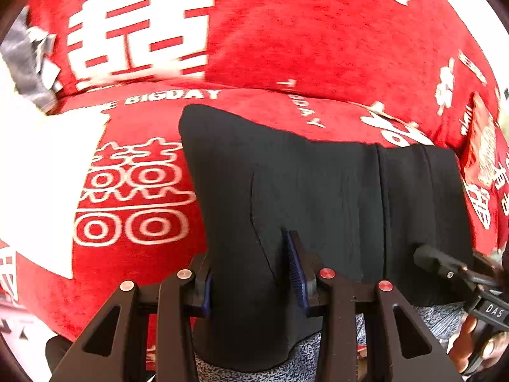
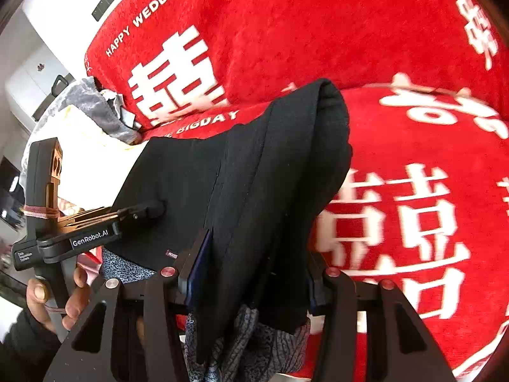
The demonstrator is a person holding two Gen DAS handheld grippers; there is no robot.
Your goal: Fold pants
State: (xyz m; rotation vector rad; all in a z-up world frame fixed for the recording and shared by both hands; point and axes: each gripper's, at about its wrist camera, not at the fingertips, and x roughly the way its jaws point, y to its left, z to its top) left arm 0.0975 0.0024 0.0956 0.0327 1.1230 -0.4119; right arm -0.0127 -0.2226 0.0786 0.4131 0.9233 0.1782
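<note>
Black pants (image 1: 318, 197) are folded into a thick bundle and held up over a red blanket; a grey-blue patterned lining (image 1: 222, 372) shows at the near edge. My left gripper (image 1: 251, 273) is shut on the bundle's near left edge. My right gripper (image 2: 254, 273) is shut on the near right edge, with cloth bunched between its fingers (image 2: 197, 261). The pants also fill the middle of the right wrist view (image 2: 254, 165). Each gripper shows in the other's view: the right one at the far right (image 1: 445, 264), the left one at the left (image 2: 95, 226).
A red blanket (image 1: 318, 47) with white wedding characters covers the sofa seat and back. A white cloth (image 1: 41, 175) lies at the left. Grey crumpled fabric (image 2: 95, 108) sits at the sofa's left end. White furniture (image 2: 28, 76) stands beyond it.
</note>
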